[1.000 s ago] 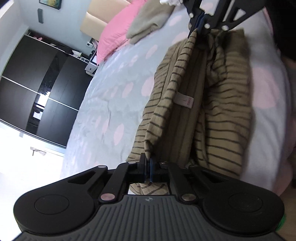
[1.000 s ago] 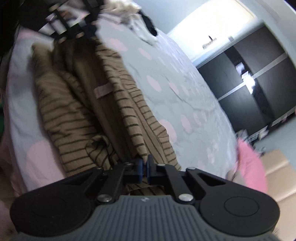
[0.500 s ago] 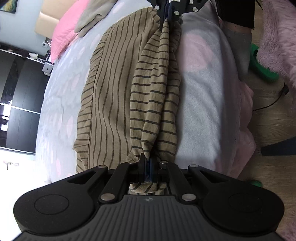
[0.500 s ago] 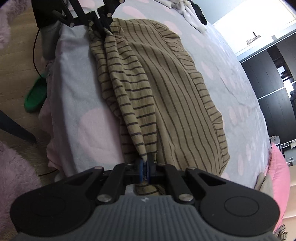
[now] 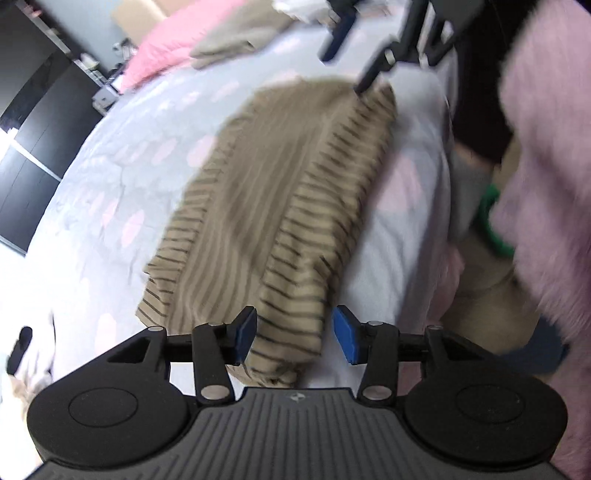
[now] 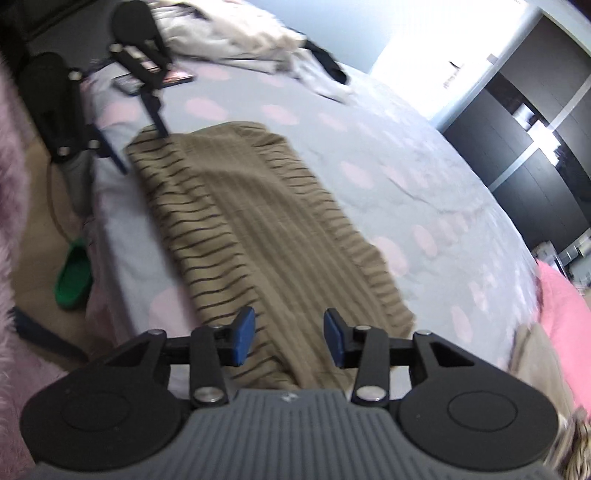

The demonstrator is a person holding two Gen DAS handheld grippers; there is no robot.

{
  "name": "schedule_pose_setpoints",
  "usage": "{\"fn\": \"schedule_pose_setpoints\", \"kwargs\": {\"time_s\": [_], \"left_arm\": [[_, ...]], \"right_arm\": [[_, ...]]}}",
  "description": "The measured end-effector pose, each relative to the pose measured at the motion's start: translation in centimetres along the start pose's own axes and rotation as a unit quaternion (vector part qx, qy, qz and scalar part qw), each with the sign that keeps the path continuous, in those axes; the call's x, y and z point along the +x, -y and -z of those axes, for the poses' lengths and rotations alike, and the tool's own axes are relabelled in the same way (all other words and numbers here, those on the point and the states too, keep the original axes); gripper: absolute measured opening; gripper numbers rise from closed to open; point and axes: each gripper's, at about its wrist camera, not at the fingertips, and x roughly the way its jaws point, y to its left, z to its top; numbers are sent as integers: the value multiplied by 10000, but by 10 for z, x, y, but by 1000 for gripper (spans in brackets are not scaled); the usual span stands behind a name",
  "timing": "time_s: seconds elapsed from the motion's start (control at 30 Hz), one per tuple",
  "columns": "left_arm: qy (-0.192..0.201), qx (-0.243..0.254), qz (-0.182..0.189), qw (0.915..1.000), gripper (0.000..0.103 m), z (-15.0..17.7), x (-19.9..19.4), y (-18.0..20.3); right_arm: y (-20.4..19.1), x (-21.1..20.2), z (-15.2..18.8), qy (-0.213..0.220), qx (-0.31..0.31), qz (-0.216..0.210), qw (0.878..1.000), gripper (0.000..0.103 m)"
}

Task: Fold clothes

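So both my tongs have just been opening and there's nothing clamped in either one: the left tongs (image 5: 294, 334) stand apart over the near end of the striped garment (image 5: 273, 206), and the right tongs (image 6: 289, 334) are apart over the opposite end, cloth visible in the gap but the pads not pressing on it. The garment is lying flat on the bed (image 5: 122, 177), folded lengthwise with one long edge lapped over, close to the bed's side edge. My take: best thing now is to lift clear straight up so I don't snag the fold, then check the lapped edge sits even before going for the next fold, probably end to end. Stuff around: in the left view, a pink pillow (image 5: 162, 55) and another beige garment (image 5: 236, 40) up around 11 o'clock, well apart. In the right view there's a heap of pale laundry (image 6: 236, 33) at 12 and a green slipper (image 6: 74, 277) on the floor at 9. Nothing's really blocking the fold.
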Motion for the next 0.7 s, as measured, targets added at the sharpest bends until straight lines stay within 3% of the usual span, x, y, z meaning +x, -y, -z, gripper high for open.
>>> {"fn": "schedule_pose_setpoints", "kwargs": {"time_s": [0.03, 0.1, 0.2, 0.3, 0.4, 0.57, 0.7], "left_arm": [[48, -280, 28, 9996, 44, -1, -2, -8], [111, -721, 51, 9973, 43, -2, -6, -20], [138, -997, 5, 9949, 43, 0, -7, -29], [238, -784, 84, 9966, 43, -12, -5, -27], [351, -456, 222, 9981, 43, -27, -3, -22], [475, -45, 365, 9982, 43, -51, 11, -5], [479, 143, 364, 9981, 43, -65, 31, 11]], "right_arm": [[5, 1, -1, -36, 142, -2, 9999, 42], [17, 4, -1, -105, 376, 3, 9992, 30], [29, 1, 2, -185, 473, -153, 9986, 34], [36, -7, 5, -298, 226, -379, 9986, 34], [27, -9, 9, -536, -630, -609, 9947, 34], [11, -4, 23, -904, -1778, -913, 9756, 35], [-4, 8, 38, -840, -2387, -848, 9637, 35]]}}
